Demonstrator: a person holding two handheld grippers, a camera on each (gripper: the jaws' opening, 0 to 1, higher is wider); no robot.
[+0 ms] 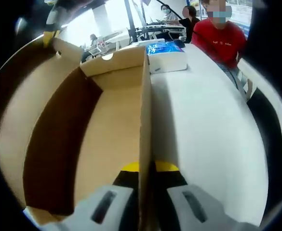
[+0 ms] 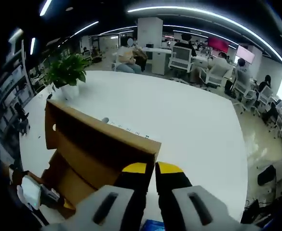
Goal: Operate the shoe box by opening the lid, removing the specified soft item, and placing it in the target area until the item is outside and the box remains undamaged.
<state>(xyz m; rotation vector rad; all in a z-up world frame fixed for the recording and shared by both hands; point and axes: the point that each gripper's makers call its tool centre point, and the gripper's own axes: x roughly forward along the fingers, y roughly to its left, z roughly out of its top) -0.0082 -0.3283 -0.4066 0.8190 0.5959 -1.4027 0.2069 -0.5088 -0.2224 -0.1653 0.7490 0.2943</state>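
Note:
The brown cardboard shoe box (image 1: 107, 125) stands open on the white table (image 1: 208, 125), and the part of its inside that I see is bare. My left gripper (image 1: 145, 169) is shut on the box's right side wall, one jaw inside and one outside. The raised lid (image 1: 20, 110) stands at the left, with a yellow-tipped gripper (image 1: 50, 34) at its top edge. In the right gripper view, my right gripper (image 2: 152, 168) is closed at the corner of the lid's edge (image 2: 107, 134). A white and blue packet (image 1: 167, 57) lies on the table beyond the box.
A person in a red shirt (image 1: 220, 38) sits at the table's far end. A potted plant (image 2: 67, 72) stands near the table edge. Office chairs (image 2: 181, 57) and desks with people fill the room behind. Bare tabletop (image 2: 179, 115) spreads beyond the box.

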